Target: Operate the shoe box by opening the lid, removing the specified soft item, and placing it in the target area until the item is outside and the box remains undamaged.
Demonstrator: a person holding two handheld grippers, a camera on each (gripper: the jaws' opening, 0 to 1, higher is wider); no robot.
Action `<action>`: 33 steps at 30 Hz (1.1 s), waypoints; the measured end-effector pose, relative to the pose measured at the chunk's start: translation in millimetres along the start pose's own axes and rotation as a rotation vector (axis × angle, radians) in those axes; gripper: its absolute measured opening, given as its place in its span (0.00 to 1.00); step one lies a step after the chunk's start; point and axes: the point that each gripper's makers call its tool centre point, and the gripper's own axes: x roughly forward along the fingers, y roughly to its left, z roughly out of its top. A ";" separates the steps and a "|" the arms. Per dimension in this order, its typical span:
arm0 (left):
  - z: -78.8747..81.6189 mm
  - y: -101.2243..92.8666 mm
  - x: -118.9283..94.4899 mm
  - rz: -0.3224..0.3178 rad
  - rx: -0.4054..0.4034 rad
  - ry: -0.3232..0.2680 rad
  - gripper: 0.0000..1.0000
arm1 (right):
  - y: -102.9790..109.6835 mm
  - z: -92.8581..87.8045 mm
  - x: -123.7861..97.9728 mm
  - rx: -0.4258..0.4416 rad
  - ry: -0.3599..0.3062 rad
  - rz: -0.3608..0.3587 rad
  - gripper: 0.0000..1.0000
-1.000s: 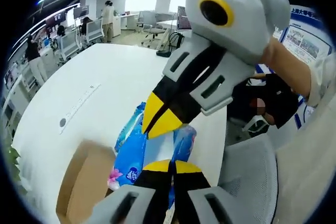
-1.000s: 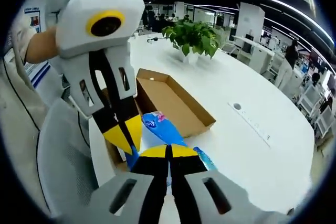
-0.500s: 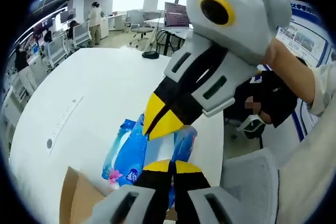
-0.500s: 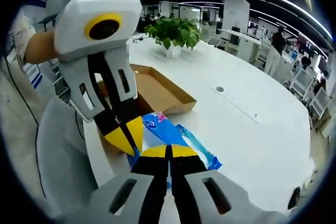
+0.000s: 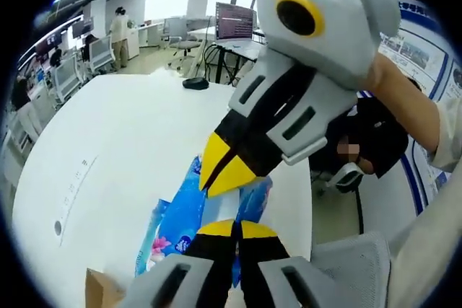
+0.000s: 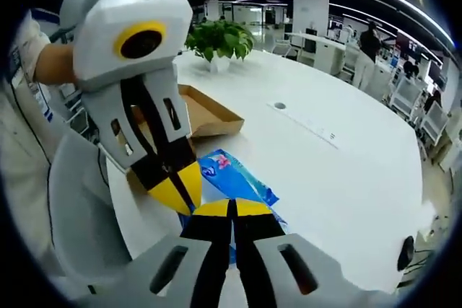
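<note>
A blue plastic pack of soft tissues [image 5: 177, 216] hangs over the white table [image 5: 123, 142], held from two sides. In the left gripper view my left gripper [image 5: 234, 227] is shut on its near edge, and my right gripper [image 5: 220, 172] comes down from the upper right, shut on the top edge. In the right gripper view the pack [image 6: 234, 174] shows between my right gripper [image 6: 232, 208] and my left gripper [image 6: 179, 191], both closed on it. The open brown shoe box [image 6: 206, 110] lies behind them on the table; one corner of the box [image 5: 101, 293] shows at the lower left.
A grey chair back [image 6: 79, 207] stands close under the grippers at the table's edge. A potted plant [image 6: 216, 37] is beyond the box. A small black object [image 5: 195, 83] lies at the far table edge. Desks, chairs and people fill the room behind.
Both grippers, still closed on the pack, have carried it away from the box and out over the bare table. The box has slid back in both views.
</note>
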 end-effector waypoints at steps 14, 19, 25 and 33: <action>37.7 11.4 49.1 -0.030 -0.017 -0.038 0.00 | -46.1 -28.3 -16.8 0.040 0.021 -0.034 0.00; 47.3 14.8 66.3 -0.039 -0.015 -0.033 0.00 | -60.5 -37.2 -17.7 0.061 0.028 -0.041 0.00; 56.0 20.5 85.9 -0.037 0.017 -0.028 0.00 | -75.3 -48.2 -15.0 0.075 0.048 -0.047 0.00; 57.9 29.7 114.6 -0.058 -0.001 -0.013 0.00 | -93.3 -66.1 -4.9 0.115 0.071 -0.053 0.00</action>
